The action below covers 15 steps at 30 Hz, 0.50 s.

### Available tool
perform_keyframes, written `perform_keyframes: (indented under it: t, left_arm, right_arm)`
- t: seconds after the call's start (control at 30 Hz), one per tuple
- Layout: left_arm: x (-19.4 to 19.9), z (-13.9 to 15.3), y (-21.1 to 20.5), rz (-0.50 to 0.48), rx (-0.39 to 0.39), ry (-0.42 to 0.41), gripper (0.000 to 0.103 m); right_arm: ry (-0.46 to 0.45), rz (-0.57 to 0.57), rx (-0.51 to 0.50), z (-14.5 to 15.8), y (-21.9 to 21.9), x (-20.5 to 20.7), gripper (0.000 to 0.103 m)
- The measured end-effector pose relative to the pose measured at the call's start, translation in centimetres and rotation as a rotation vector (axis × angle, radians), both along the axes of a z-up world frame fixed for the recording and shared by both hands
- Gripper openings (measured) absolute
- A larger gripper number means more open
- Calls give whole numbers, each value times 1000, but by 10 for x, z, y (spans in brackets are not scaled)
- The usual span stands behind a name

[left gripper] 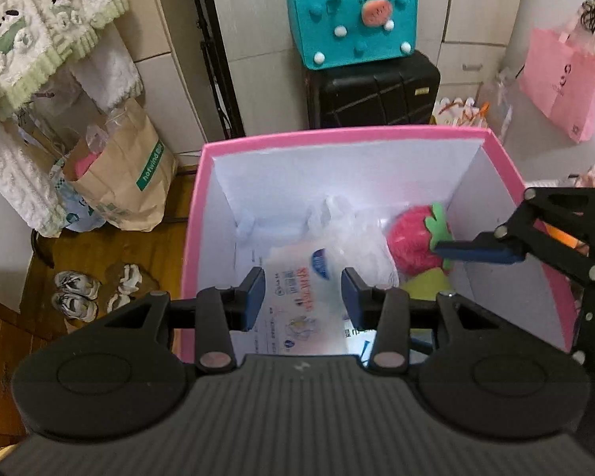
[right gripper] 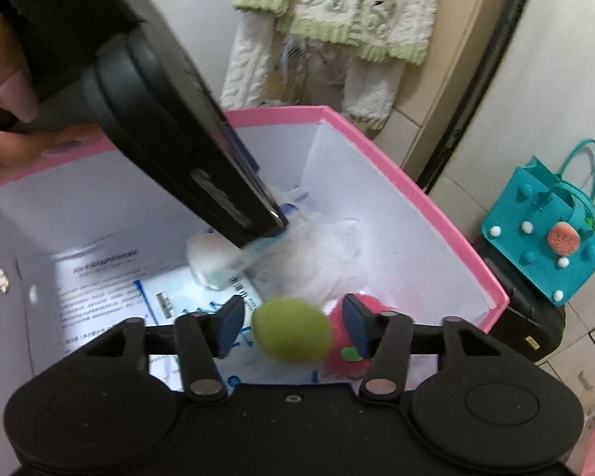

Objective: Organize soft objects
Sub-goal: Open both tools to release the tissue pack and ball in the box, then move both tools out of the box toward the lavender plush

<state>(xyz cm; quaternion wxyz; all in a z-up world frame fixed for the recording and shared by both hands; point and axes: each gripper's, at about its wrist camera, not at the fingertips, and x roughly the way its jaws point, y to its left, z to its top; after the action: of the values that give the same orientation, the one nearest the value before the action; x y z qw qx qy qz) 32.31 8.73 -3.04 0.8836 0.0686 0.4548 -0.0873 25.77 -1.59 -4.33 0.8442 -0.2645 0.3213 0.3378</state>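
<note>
box: a pink-rimmed cardboard box with white inner walls (left gripper: 339, 131) stands open on the floor, and both grippers hang over it.
left gripper: the left gripper (left gripper: 303, 291) points down into the box, blue pads apart, nothing between them; a white printed plastic packet (left gripper: 297, 277) lies on the box floor below.
right gripper: the right gripper (right gripper: 291, 327) has its pads spread, clear of the blurred round yellow-green plush ball (right gripper: 291, 333) between them.
strawberry: a fuzzy pink strawberry plush with a green felt leaf (left gripper: 412, 238) sits in the right corner of the box, beside a crumpled clear plastic bag (left gripper: 357, 234).
background: a teal felt tote with pompoms (left gripper: 353, 20) rests on a black hard-shell suitcase (left gripper: 377, 91).
</note>
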Motion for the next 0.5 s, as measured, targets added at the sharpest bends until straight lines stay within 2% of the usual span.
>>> perform_keyframes:
  t: [0.23, 0.5]
  left_arm:
    - [-15, 11, 10, -27, 6, -15, 42]
    - [-57, 44, 15, -72, 17, -64, 49]
  right_arm:
    - [17, -81, 114, 21, -22, -8, 62]
    - [128, -174, 257, 50, -50, -32, 62]
